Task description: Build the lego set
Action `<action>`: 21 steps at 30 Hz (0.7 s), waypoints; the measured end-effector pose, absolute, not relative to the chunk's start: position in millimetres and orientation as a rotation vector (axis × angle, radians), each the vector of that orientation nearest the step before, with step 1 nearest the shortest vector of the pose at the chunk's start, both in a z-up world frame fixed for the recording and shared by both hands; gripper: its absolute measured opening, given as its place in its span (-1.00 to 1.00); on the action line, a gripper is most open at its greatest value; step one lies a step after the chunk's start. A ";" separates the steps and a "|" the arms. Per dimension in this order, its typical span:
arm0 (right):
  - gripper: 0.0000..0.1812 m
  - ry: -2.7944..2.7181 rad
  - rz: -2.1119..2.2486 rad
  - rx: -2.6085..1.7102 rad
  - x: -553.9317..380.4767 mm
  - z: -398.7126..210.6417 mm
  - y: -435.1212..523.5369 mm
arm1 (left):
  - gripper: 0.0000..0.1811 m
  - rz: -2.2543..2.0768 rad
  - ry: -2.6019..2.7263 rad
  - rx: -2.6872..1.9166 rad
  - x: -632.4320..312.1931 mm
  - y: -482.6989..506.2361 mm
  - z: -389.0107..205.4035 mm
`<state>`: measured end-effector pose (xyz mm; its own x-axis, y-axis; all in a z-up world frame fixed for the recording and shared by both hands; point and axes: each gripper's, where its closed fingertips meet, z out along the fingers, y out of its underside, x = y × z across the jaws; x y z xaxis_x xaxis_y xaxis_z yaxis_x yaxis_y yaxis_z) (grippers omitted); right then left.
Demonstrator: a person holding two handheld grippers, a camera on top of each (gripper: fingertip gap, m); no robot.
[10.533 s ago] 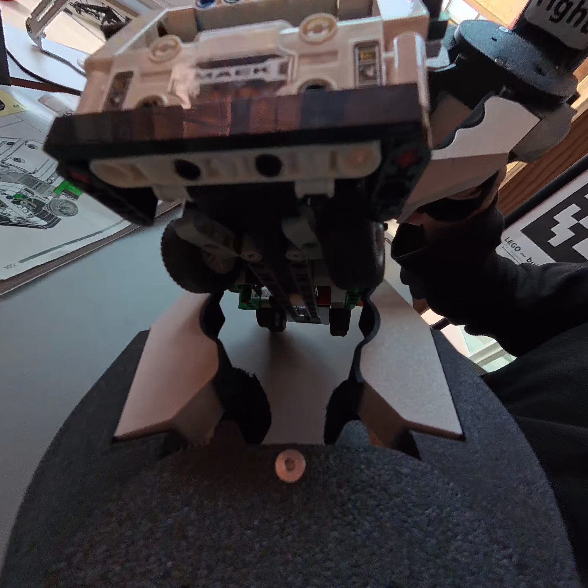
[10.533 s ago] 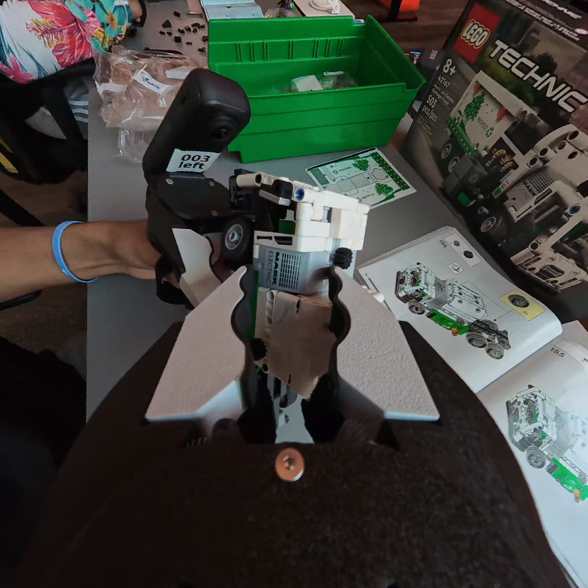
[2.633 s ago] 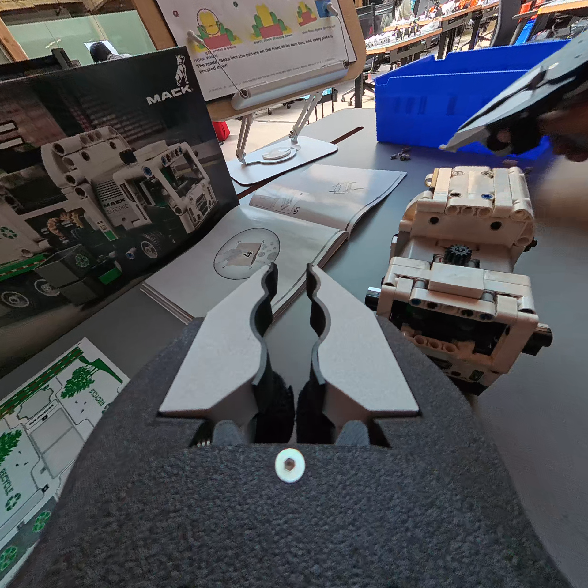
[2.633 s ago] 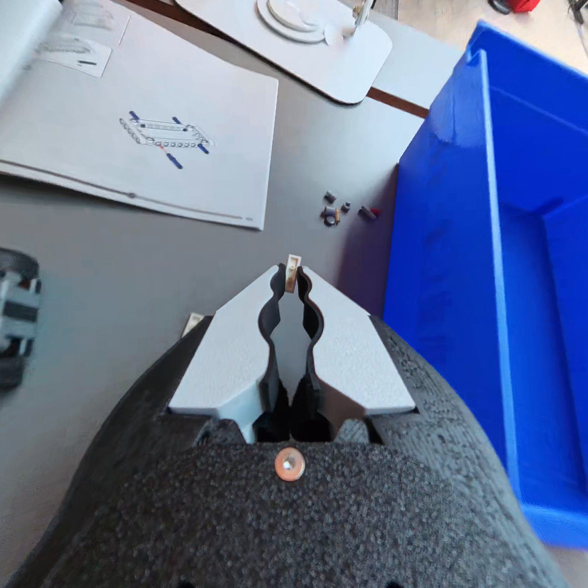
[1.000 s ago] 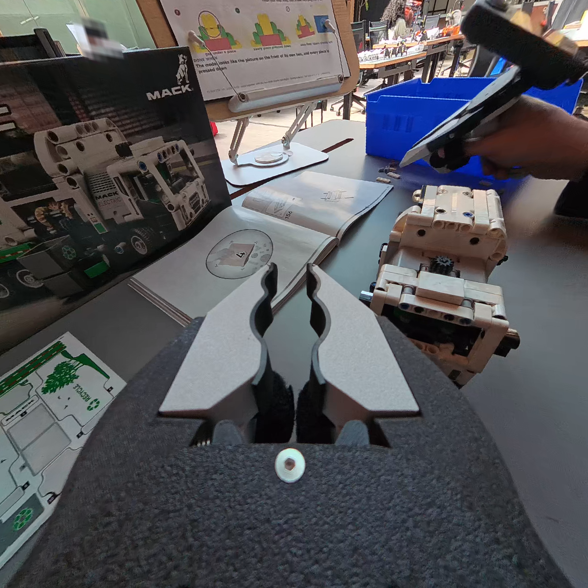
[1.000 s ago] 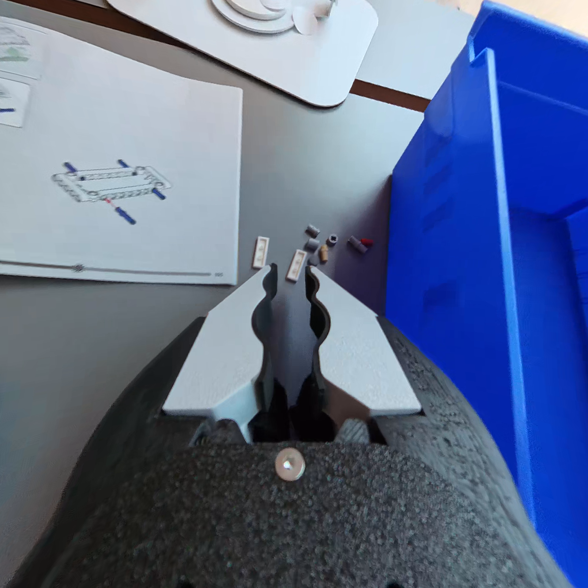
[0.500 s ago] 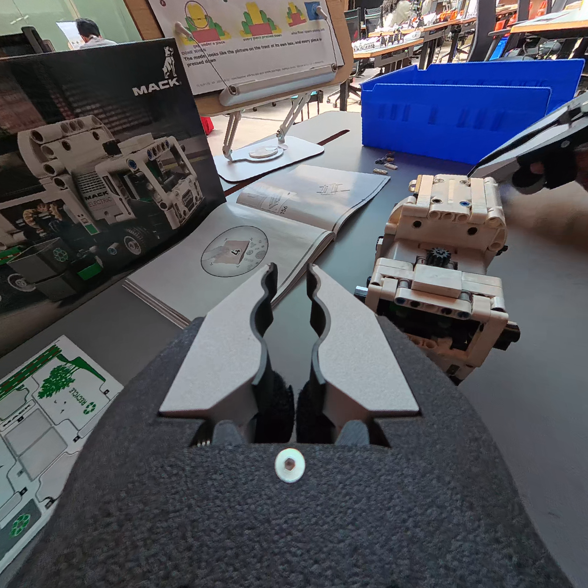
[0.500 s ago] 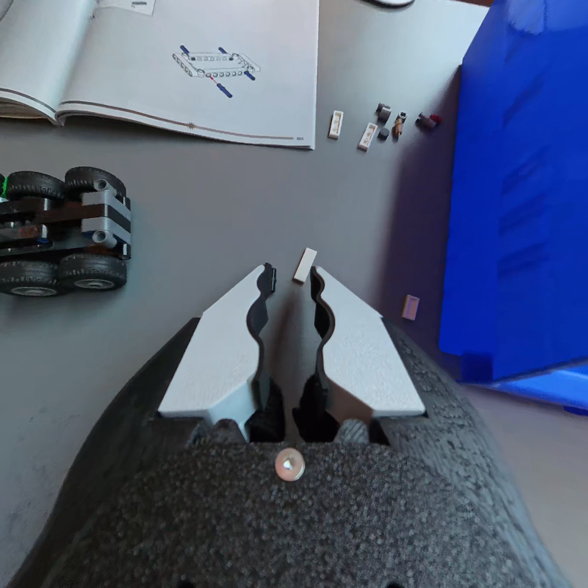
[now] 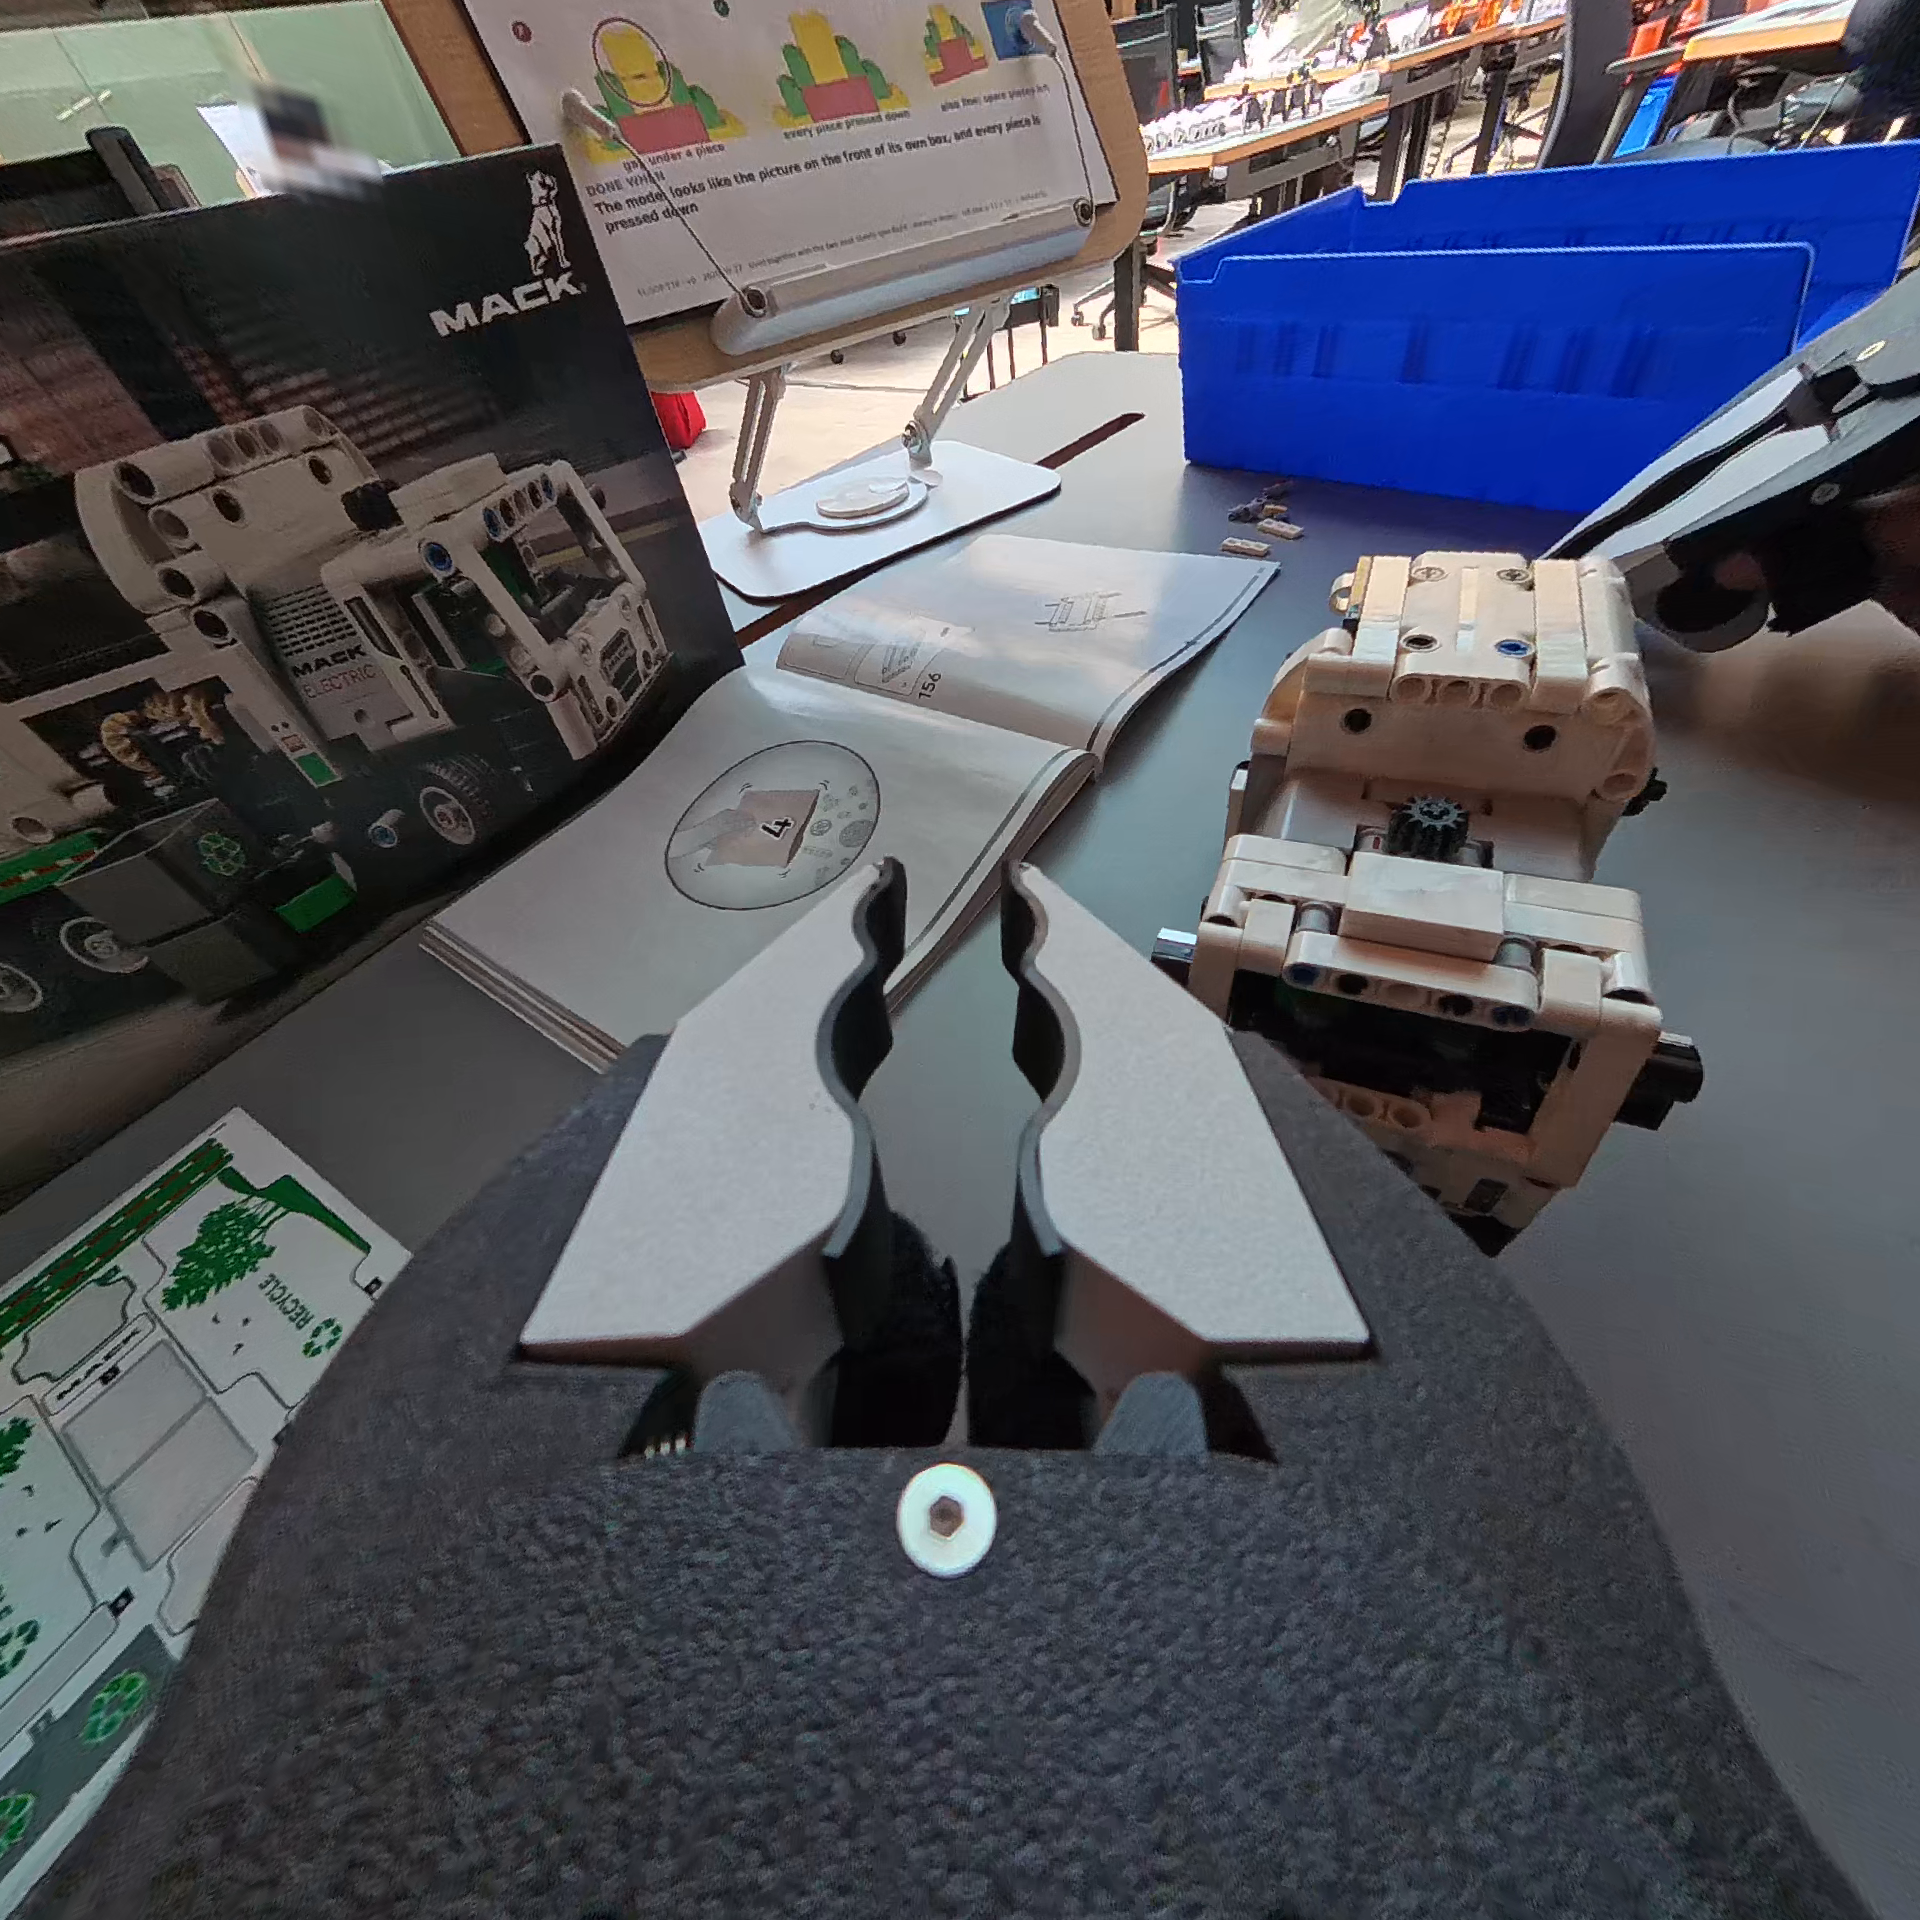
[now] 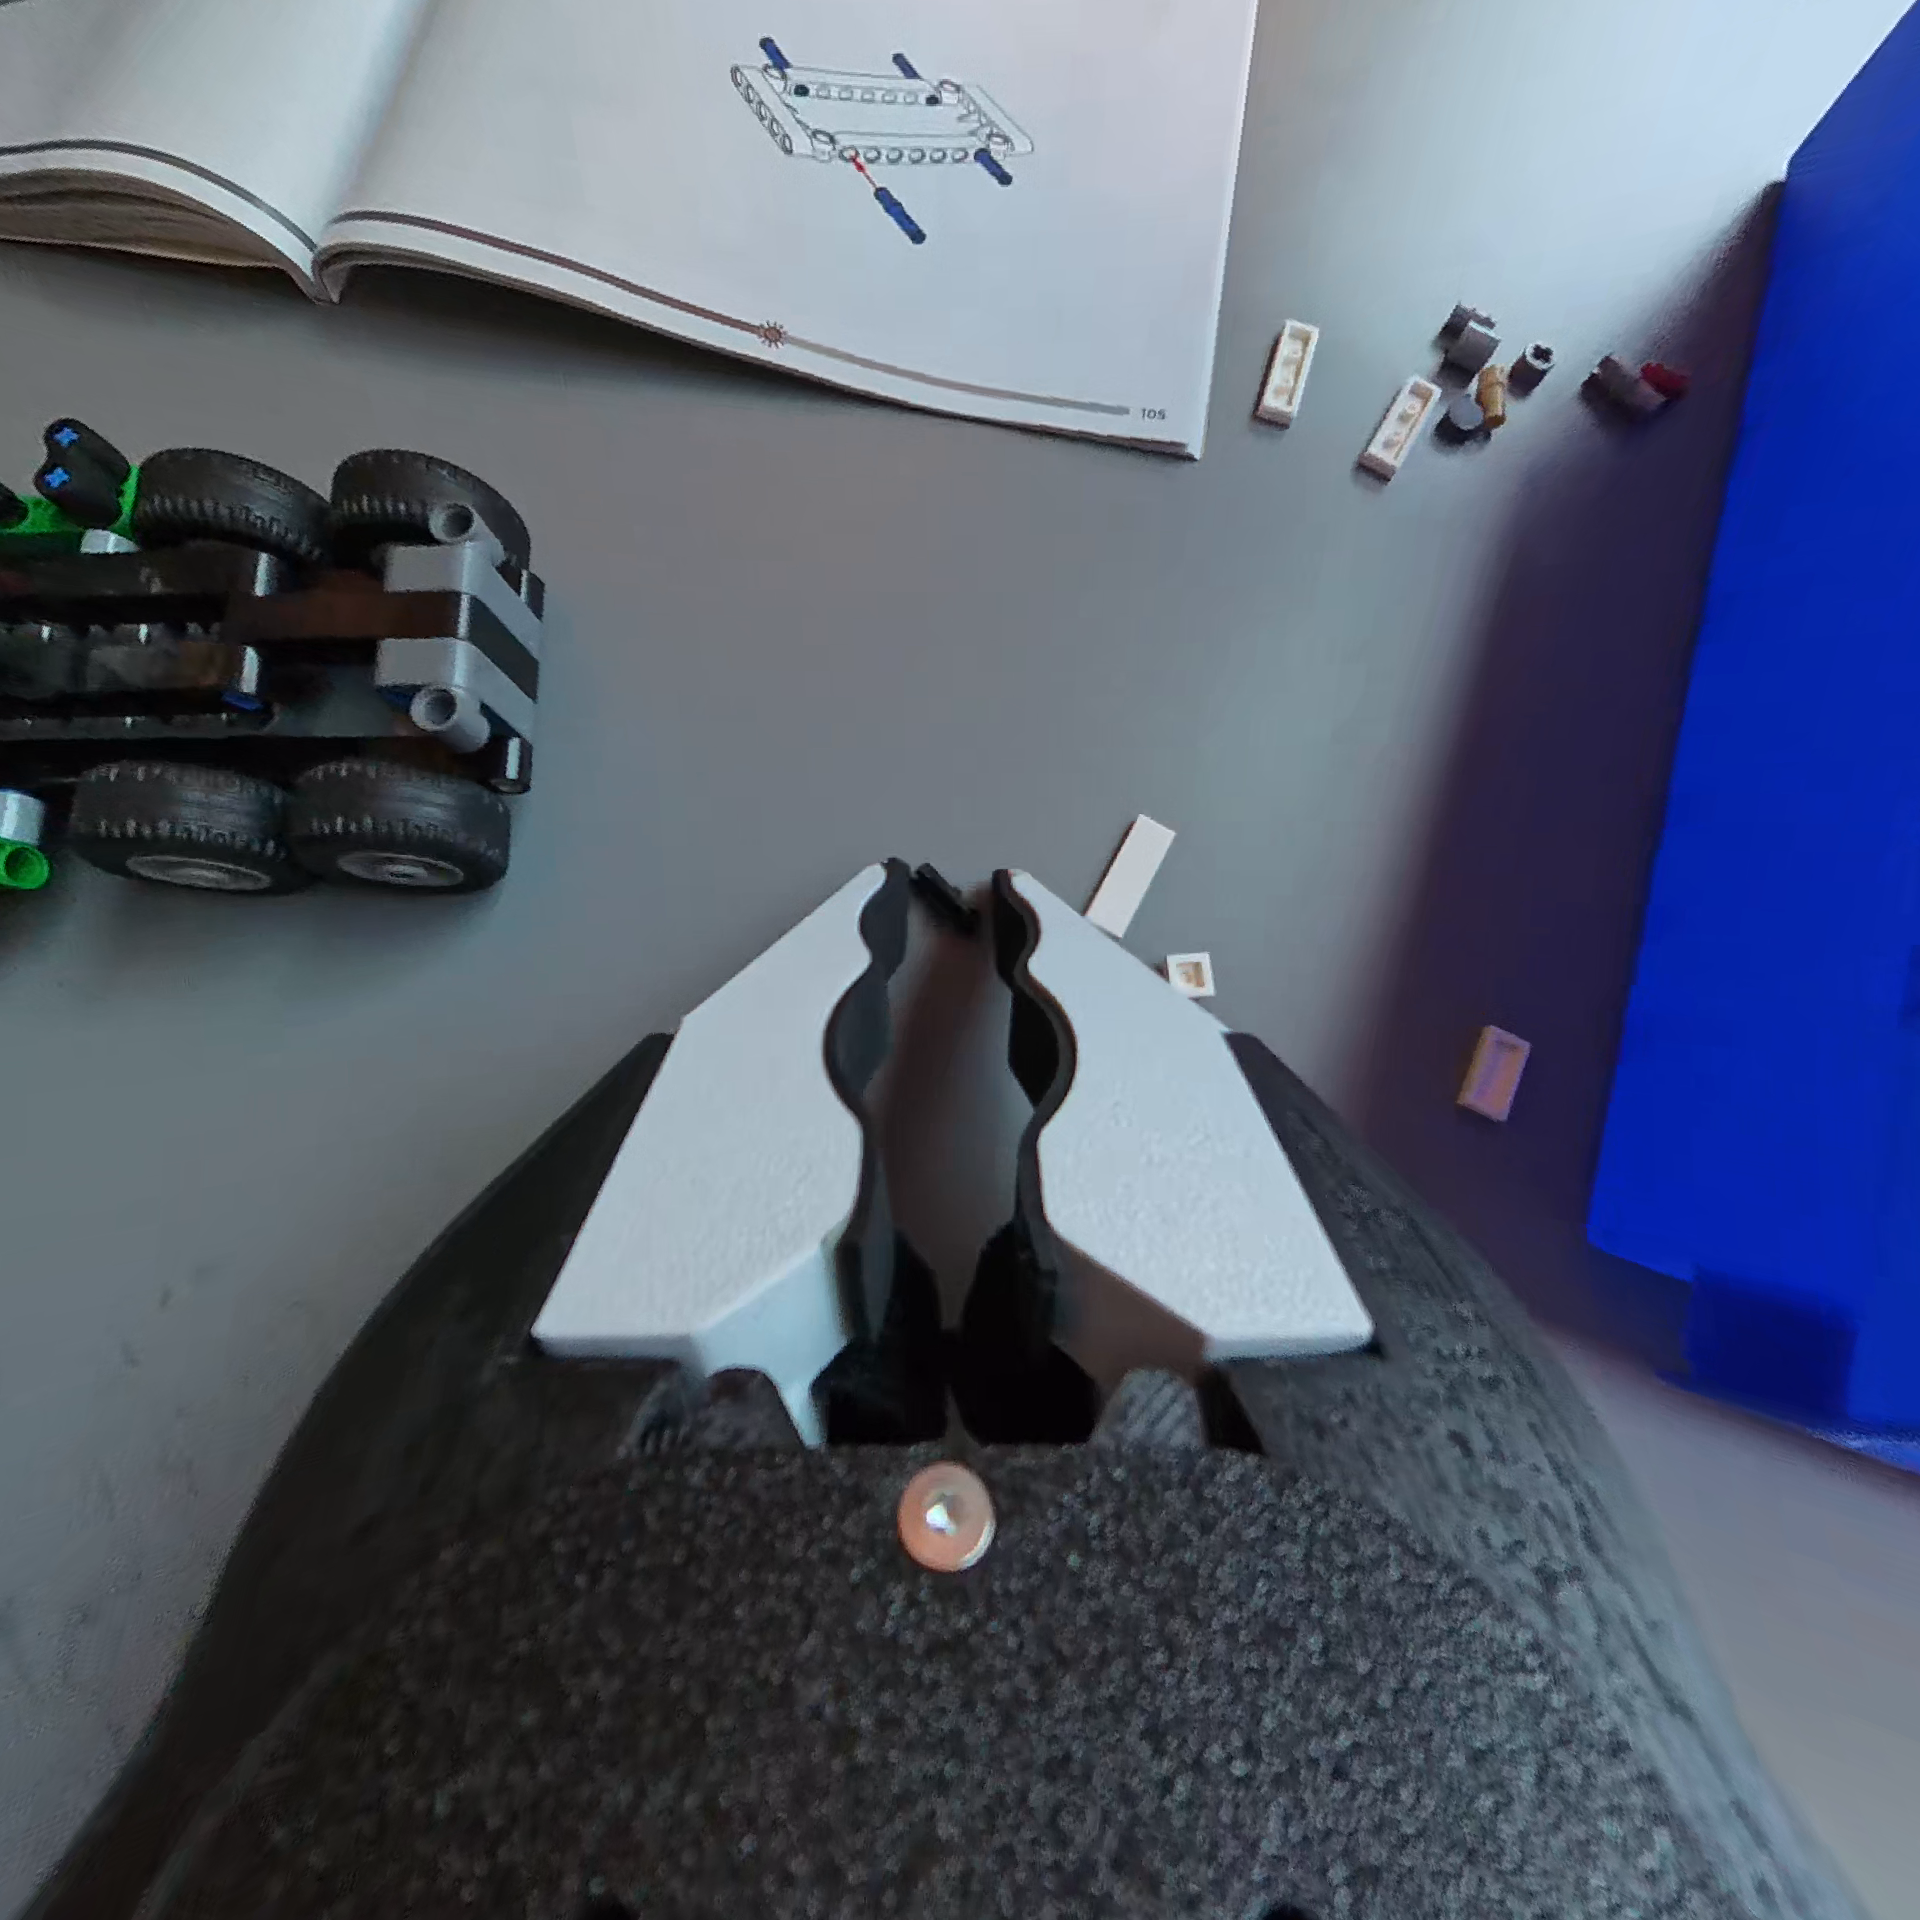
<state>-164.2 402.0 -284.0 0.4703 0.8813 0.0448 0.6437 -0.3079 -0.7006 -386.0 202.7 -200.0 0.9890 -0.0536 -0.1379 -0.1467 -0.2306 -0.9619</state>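
With both pairs of tongs empty and only narrowly parted, the person hovers over the desk [image 10: 935,644]. Left tongs [image 9: 951,883] hang above the open instruction booklet [image 9: 935,707], nothing between them. Right tongs [image 10: 940,883] point down at a small black pin [image 10: 943,896] lying right at their tips, not yet gripped as far as can be seen.

Just beside it lies a flat white tile [image 10: 1127,873], with two smaller white bits close by and a scatter of tiny parts [image 10: 1475,384] near the blue bin [image 10: 1818,727].

The half-built truck [image 9: 1444,894] rests on the desk to the right of the left tongs, its wheeled chassis end [image 10: 281,675] showing in the right wrist view.

That pin looks featherlight, hard and slick; it would likely skate or flip if pinched off-centre, so a squeeze across its middle seems best. The truck is rigid but likely to shed parts; its solid white beams look like the safest hold.

Room? Open grey desk between chassis and bin; the bin wall crowds the right side.
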 end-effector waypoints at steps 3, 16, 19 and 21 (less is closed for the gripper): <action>-0.92 -1.285 0.384 -2.020 -167.8 -282.6 411.6 | -0.82 0.086 0.141 -1.800 -387.7 202.3 -198.9; -0.96 -1.157 0.072 -1.972 -205.7 -258.6 536.6 | -0.82 0.098 0.146 -1.800 -389.0 201.8 -197.8; -0.96 -1.147 0.062 -2.048 -205.4 -279.0 546.8 | -0.82 0.069 0.141 -1.803 -386.8 202.1 -199.2; -0.96 -1.123 0.125 -2.077 -206.3 -279.5 545.3 | -0.82 0.082 0.155 -1.806 -385.0 202.0 -199.5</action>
<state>-206.3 545.3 -279.5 0.6090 0.7516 0.2533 0.6774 -0.3269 -0.6590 -385.0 202.0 -199.5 0.9884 -0.0621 -0.1386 -0.1494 -0.2321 -0.9611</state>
